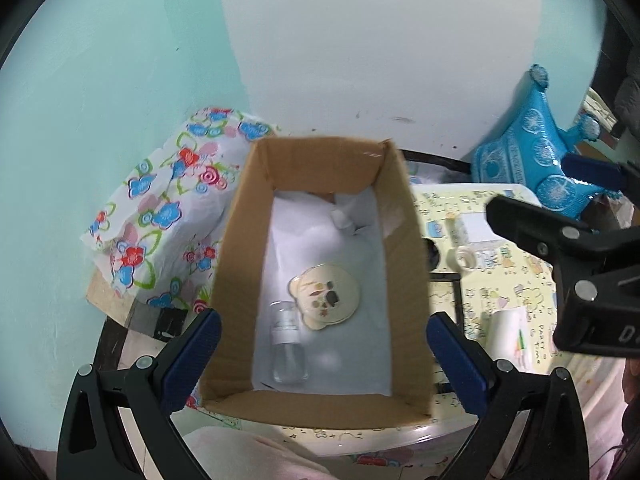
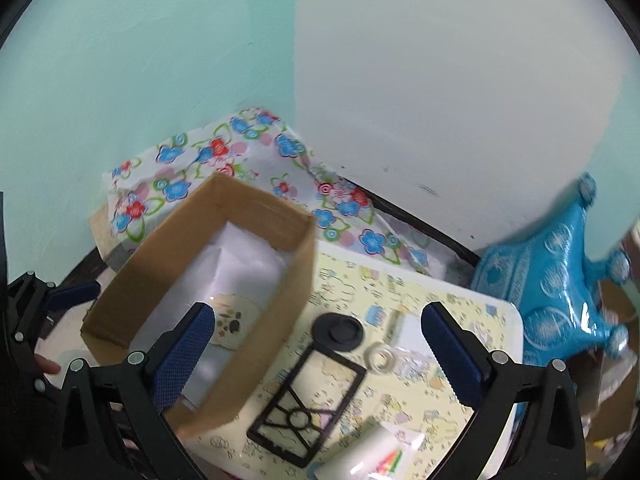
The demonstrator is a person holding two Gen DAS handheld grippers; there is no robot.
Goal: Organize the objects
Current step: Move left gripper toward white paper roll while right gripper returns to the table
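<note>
Both claws are hanging released: left claw (image 1: 323, 354) over the box (image 1: 400, 280) holding a bottle (image 1: 288, 344); right claw (image 2: 316, 354) above the frame (image 2: 308, 400).

Left wrist view: steeply down, close over cardboard box (image 1: 320, 280). Right wrist view: down from box's right, over patterned surface (image 2: 420, 300). Shared: box, surface, corner walls, blue cushion (image 1: 536, 160).

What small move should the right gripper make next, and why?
Probably lower the open, empty right gripper toward the tape roll. The cardboard box already holds the round compact and clear bottle, while the roll lies loose on the table between its fingers' line.
</note>
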